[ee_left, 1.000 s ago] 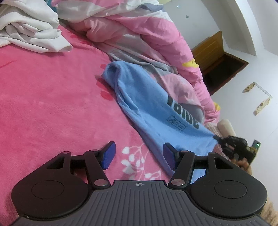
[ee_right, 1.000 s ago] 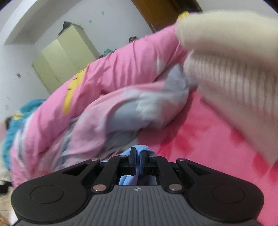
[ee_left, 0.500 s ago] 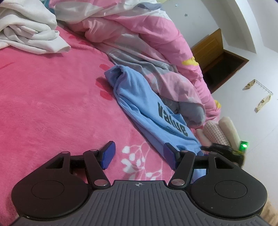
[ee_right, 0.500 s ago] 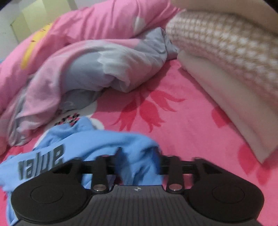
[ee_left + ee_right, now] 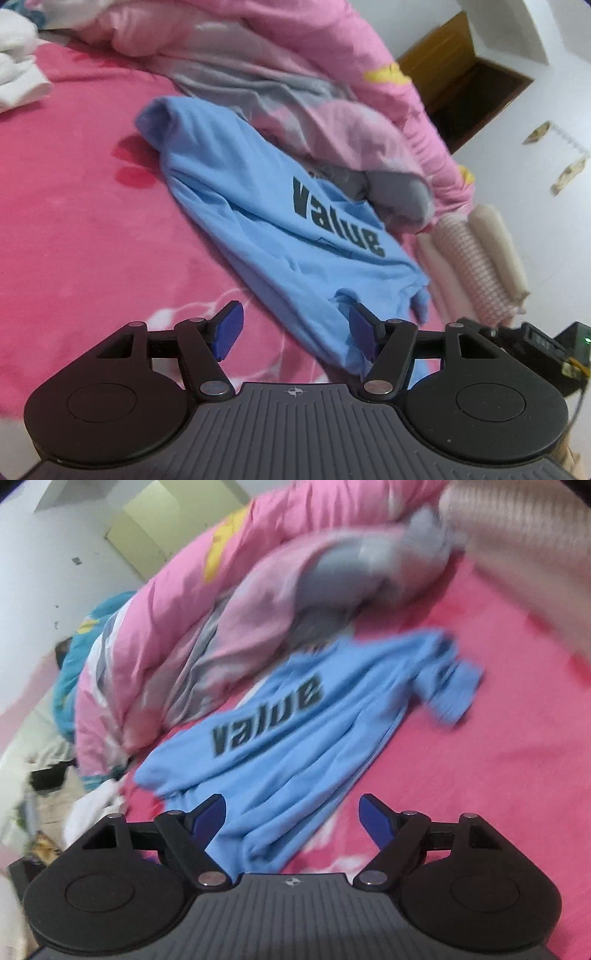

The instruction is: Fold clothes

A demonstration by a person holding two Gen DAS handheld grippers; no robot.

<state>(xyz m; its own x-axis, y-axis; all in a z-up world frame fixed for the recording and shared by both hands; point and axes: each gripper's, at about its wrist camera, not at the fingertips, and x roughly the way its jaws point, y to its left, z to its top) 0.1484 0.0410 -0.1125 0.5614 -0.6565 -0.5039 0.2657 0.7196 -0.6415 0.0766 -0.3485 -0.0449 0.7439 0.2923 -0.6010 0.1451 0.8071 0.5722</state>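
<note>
Where it lies on the pink fleece bed cover (image 5: pixel 92 221), the light blue cotton T-shirt printed "value" in dark letters (image 5: pixel 258 206) is found stretched out lengthwise and rumpled, one long edge against the heaped pink and grey quilt (image 5: pixel 295 74). No crisp fold is shown; a sleeve is seen flared at the far end in the right wrist view, and loose creases run through the body, so the garment is judged still in need of smoothing and folding. A stack of folded cream and striped textiles (image 5: pixel 480 258) is recorded beside it, which may be work already completed. The left claw (image 5: pixel 291 332) is held released, its right finger over the shirt's near edge. The right claw (image 5: pixel 291 816) is likewise spread wide, nothing gripped, above the shirt's near end.
</note>
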